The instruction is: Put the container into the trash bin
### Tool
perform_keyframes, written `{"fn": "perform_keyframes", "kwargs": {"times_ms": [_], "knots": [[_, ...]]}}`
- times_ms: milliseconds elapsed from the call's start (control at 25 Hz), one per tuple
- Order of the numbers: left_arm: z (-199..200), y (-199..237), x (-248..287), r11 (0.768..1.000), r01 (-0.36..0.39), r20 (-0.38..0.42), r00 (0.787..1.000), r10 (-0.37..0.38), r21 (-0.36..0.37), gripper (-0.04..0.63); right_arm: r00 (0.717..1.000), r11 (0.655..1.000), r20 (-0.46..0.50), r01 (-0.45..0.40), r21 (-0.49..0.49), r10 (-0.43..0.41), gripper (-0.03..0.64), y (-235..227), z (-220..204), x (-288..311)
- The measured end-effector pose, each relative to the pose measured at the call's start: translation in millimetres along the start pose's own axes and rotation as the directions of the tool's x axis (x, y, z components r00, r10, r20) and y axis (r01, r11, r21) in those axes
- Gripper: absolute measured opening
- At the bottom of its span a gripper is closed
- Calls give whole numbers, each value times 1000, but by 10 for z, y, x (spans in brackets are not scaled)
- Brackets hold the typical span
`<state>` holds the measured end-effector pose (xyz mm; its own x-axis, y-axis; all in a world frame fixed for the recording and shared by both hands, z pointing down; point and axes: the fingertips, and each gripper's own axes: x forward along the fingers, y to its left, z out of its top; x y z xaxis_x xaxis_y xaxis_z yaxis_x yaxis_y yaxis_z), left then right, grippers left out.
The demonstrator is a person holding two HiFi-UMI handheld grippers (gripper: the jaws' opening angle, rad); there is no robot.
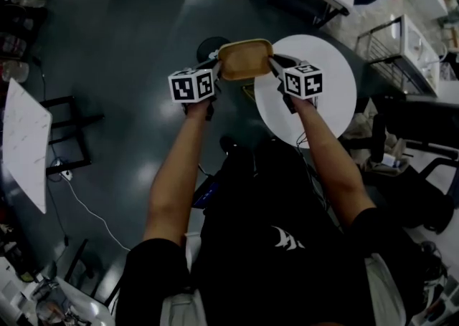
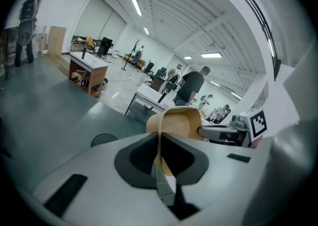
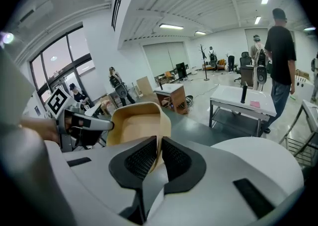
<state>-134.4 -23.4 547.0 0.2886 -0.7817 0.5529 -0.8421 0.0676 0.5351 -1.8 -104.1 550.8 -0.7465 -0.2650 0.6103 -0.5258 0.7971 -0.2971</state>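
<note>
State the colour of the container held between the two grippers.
The container is tan, a light yellowish brown, clearest in the right gripper view.

The shallow tan rectangular container (image 1: 245,59) is covering most of a dark round object (image 1: 208,46) on the floor (image 1: 129,45) beyond it, so I'm not telling what that is. The left gripper (image 1: 216,64) and right gripper (image 1: 272,64) are each burying a strip of its rim between their fingers. The right forearm (image 1: 326,145) is hiding part of the round white desk (image 1: 337,77).

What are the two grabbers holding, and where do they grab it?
One tan container. The left gripper pinches its left side wall, and the right gripper pinches its right side wall.
</note>
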Motion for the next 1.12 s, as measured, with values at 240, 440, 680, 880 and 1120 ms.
{"fn": "perform_keyframes", "kwargs": {"times_ms": [240,440,680,880,1120], "knots": [[202,319,-98,1000,-25,14,1000,25,-3,21,1000,1000,8,-12,-10,12,58,177,174,281],[343,571,-44,999,-38,9,999,38,-10,18,1000,1000,4,-20,1,20,57,202,266,563],[433,815,234,999,-39,-38,999,38,-15,18,999,998,-12,-33,58,33,57,29,249,891],[577,1098,435,998,-53,-72,996,51,-22,18,999,994,-30,-32,106,35,55,-87,312,1264],[633,1384,715,997,-64,-117,991,58,-45,18,998,988,-58,-23,155,32,54,-260,339,1615]]}}
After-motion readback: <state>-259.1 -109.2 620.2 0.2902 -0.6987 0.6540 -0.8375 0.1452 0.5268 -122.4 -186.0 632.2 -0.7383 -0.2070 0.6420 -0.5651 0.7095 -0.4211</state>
